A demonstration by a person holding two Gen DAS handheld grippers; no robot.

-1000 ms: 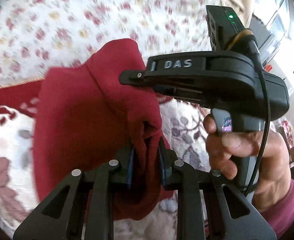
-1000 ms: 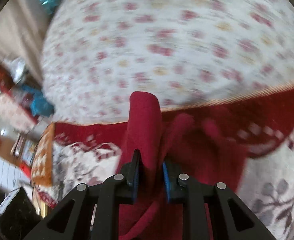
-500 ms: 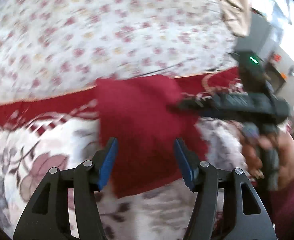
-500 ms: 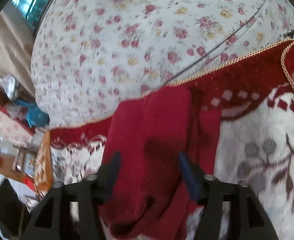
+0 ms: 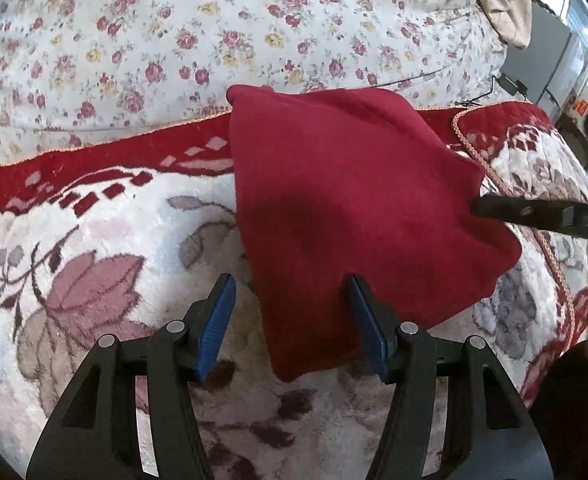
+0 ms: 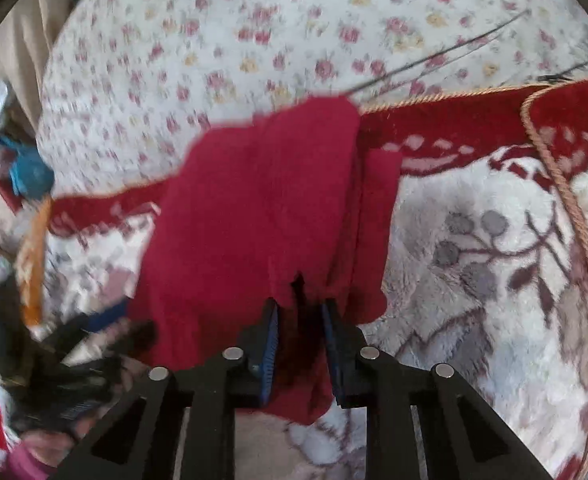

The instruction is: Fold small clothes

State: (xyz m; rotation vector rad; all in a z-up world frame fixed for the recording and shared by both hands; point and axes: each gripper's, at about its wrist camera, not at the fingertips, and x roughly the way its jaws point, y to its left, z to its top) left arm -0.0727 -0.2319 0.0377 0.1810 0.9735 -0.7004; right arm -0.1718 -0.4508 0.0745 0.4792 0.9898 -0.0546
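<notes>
The dark red garment (image 5: 345,208) lay on the patterned plush blanket (image 5: 94,248), below the floral sheet (image 5: 214,32). The left gripper (image 5: 290,320) stood open, its blue pads clear of the cloth, whose near corner reached between them. The right gripper (image 6: 299,344) was closing, its jaws pinching the garment's near edge.
</notes>
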